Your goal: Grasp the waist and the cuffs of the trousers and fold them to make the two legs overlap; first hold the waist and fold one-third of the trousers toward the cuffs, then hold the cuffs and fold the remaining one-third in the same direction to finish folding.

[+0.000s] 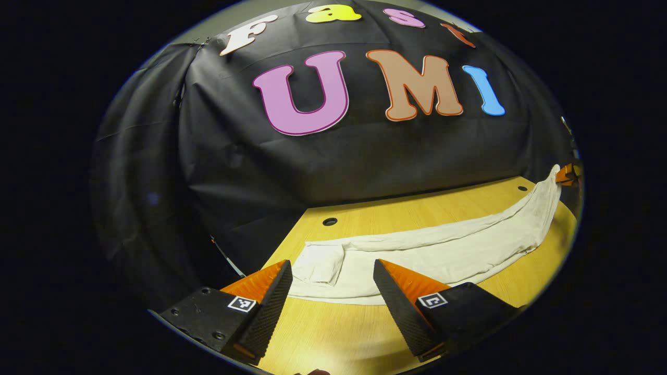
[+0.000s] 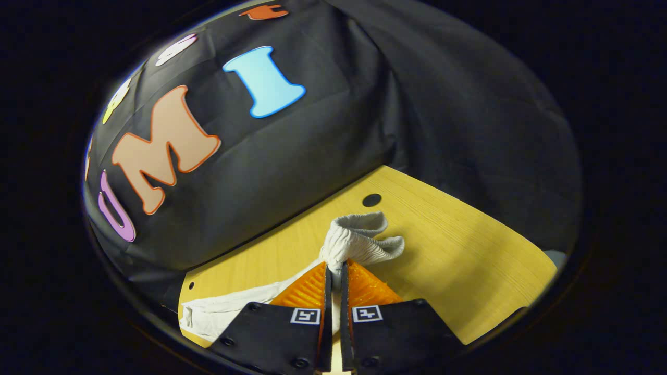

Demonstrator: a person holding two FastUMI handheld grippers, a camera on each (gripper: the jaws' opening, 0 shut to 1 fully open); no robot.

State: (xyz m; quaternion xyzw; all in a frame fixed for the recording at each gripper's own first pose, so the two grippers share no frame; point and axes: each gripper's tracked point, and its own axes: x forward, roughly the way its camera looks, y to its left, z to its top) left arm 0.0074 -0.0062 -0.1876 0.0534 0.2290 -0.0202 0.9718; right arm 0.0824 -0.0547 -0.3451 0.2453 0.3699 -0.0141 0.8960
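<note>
Left gripper view, left gripper (image 1: pixel 331 281) held spread above trousers (image 1: pixel 443 252) laid flat along table (image 1: pixel 333 333), near edge bare, right gripper (image 2: pixel 334 271) clamped on bunched trouser end (image 2: pixel 359 239).

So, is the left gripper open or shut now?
Open: the left gripper has its fingers wide apart, above the wooden table, short of the white trousers.

We note a light wooden tabletop (image 1: pixel 417 211) with round holes near its far edge; white trousers (image 1: pixel 448 250) lie lengthwise on it, one end lifted.
</note>
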